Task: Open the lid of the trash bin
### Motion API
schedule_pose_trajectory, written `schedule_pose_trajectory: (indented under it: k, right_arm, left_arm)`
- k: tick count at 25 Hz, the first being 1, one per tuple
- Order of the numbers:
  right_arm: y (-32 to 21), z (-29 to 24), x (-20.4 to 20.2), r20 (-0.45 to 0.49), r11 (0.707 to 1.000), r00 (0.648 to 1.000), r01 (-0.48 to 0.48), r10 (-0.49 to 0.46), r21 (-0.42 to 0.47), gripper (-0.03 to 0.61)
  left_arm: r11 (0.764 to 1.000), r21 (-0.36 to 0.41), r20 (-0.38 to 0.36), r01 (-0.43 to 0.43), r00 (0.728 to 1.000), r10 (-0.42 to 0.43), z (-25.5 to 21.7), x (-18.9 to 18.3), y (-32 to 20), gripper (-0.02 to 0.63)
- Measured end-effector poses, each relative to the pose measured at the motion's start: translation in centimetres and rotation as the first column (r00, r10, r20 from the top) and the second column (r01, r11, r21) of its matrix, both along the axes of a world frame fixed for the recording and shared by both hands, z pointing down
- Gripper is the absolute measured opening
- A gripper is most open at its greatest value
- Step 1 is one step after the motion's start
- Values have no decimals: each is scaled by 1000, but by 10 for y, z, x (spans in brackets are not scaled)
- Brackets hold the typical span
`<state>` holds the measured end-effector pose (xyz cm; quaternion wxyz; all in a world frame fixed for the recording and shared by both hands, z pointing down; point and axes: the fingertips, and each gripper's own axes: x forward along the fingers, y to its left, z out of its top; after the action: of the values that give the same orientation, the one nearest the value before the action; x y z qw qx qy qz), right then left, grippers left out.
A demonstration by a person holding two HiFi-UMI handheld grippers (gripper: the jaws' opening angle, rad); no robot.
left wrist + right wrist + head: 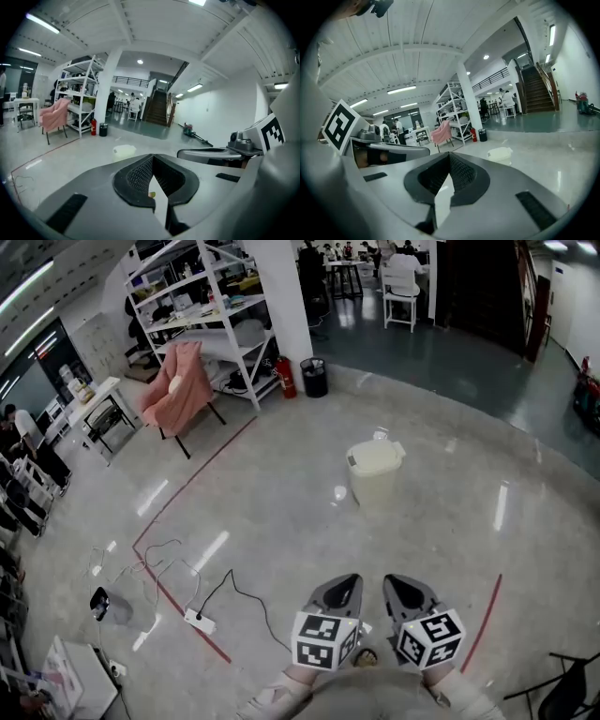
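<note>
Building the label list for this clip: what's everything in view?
trash bin: 1, cream, lid down, on the floor ahead of both grippers
fire extinguisher: 1, red, far centre, at the foot of the shelving rack
waste bin: 1, black, just right of the fire extinguisher
shelving rack: 1, white, far left, loaded
chair: 1, pink, in front of the shelving rack
power strip: 1, white, near left on the floor, black cables attached
floor tape: 2 runs, red, one at left and one at near right
left gripper: 1, grey, bottom centre, fingers together, empty
right gripper: 1, grey, beside the left gripper, fingers together, empty
</note>
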<state>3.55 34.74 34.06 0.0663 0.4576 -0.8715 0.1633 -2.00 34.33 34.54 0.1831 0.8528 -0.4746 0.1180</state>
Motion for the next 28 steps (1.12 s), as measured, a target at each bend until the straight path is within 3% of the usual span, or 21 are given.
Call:
schedule_pose_trajectory:
  k: [4, 14, 28]
  right_arm:
    - [7, 3, -2, -15, 1000, 1000, 15, -15, 4, 3]
    - [10, -3, 9, -3, 999, 999, 34, -34, 36, 3]
    - [-7, 6, 19, -19, 998, 998, 63, -63, -1, 3]
  left_arm:
    - [1000, 6, 24, 6, 1000, -6, 5, 1, 5, 2]
    - [1000, -3, -46, -23, 999, 22, 6, 17, 14, 2]
    - [999, -36, 4, -11, 1000, 11, 20, 30, -15, 2]
